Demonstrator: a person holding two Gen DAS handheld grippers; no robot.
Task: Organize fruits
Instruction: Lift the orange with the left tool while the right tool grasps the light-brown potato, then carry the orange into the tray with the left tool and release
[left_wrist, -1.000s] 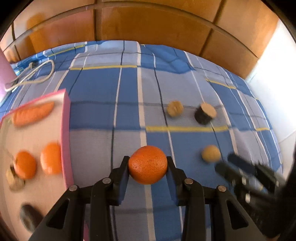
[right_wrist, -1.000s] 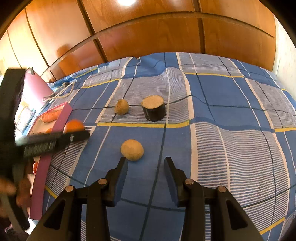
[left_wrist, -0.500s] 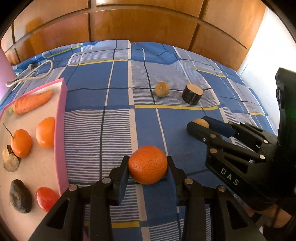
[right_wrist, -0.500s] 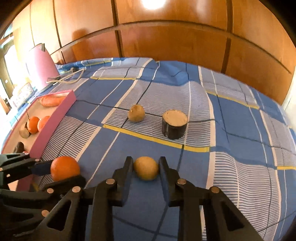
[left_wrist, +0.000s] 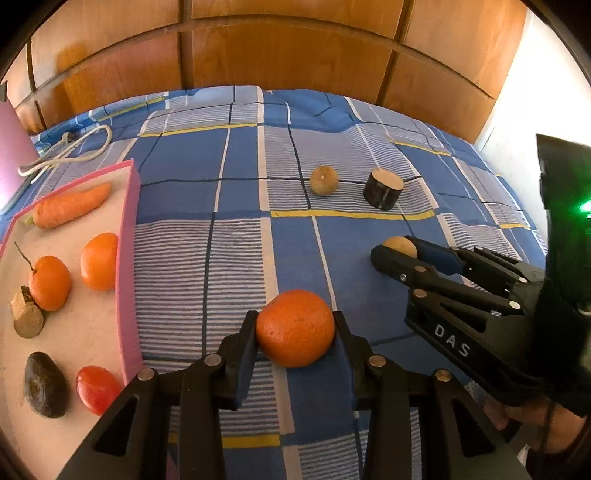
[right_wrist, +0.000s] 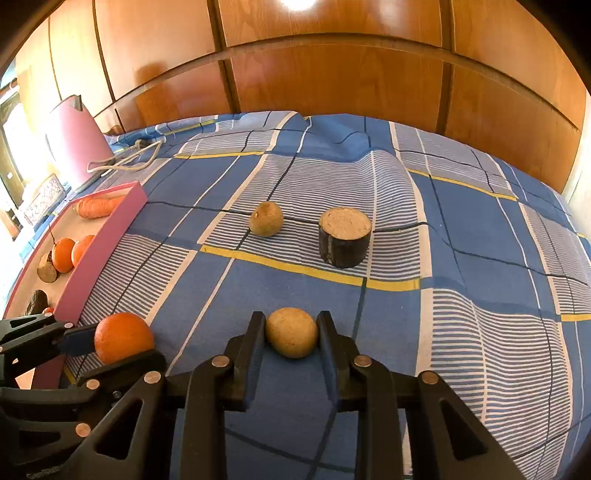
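Since a second ago, my right tongs (right_wrist: 291, 334) have closed onto the tan round fruit (right_wrist: 291, 331). Left tongs (left_wrist: 295, 332) pinch the orange (left_wrist: 294, 328) at its widest girth. Both likely firm, light, prone to rolling.

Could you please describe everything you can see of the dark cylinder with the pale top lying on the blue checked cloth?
The cylinder is a short, stubby chunk with a dark, nearly black, rough side wall and a flat, pale beige, grainy top. It stands upright on the checked cloth, on a striped patch just beyond a yellow line. A small brownish round fruit sits close beside it, apart. Nothing touches it but the cloth.
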